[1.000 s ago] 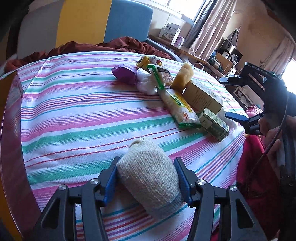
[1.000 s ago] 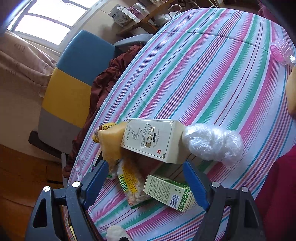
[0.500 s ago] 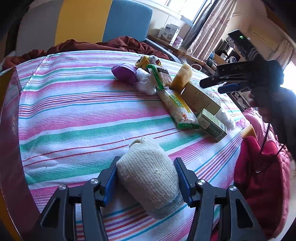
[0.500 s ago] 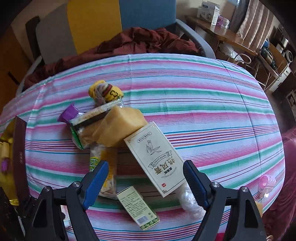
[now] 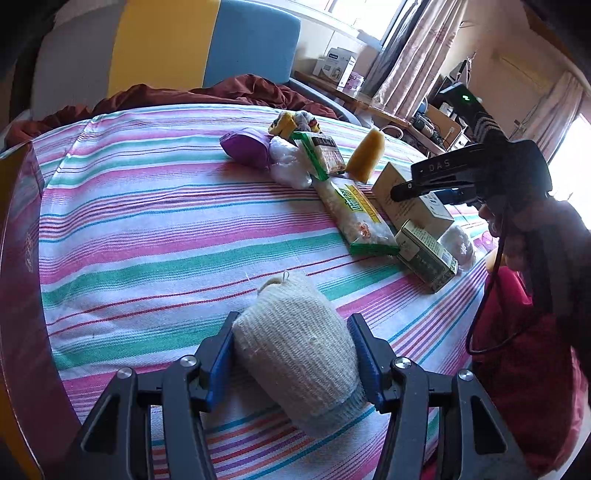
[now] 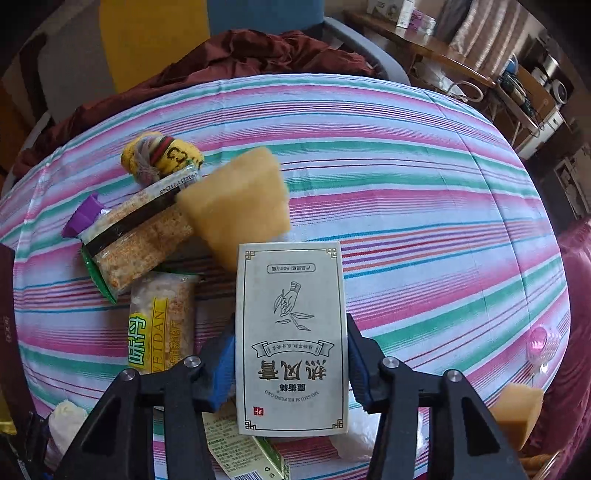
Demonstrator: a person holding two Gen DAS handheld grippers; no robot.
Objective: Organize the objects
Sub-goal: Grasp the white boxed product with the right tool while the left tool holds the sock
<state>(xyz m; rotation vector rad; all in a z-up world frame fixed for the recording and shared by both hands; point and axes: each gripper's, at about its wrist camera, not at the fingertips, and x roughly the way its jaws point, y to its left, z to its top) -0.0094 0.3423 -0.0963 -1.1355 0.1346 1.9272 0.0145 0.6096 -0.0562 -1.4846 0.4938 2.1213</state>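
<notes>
Left gripper (image 5: 291,354) clamps the bandage roll (image 5: 295,347); right gripper (image 6: 291,354), jaws just closing, grips the white box (image 6: 291,332) mid-table (image 6: 406,206).

**Sunlit room w/ striped table, colour-block chair**

Table (image 5: 155,229) covered w/ striped cloth – pink, green, white, thin blue and red lines. Behind it a chair (image 5: 255,48) w/ backrest in grey, yellow and blue panels; dark red fabric (image 5: 236,92) heaped on seat, touching table's far edge. Past chair, bright window (image 5: 365,11) w/ pale sill; patterned pinkish curtains (image 5: 417,55) hang to its right. Wooden side table (image 6: 436,48) along wall under window, carrying white boxes (image 5: 334,66) & small clutter. Far right corner: shelving w/ electronics (image 6: 550,88), cables. 2nd curtained window (image 5: 569,107) at right edge, strong daylight. Wall beige.
</notes>
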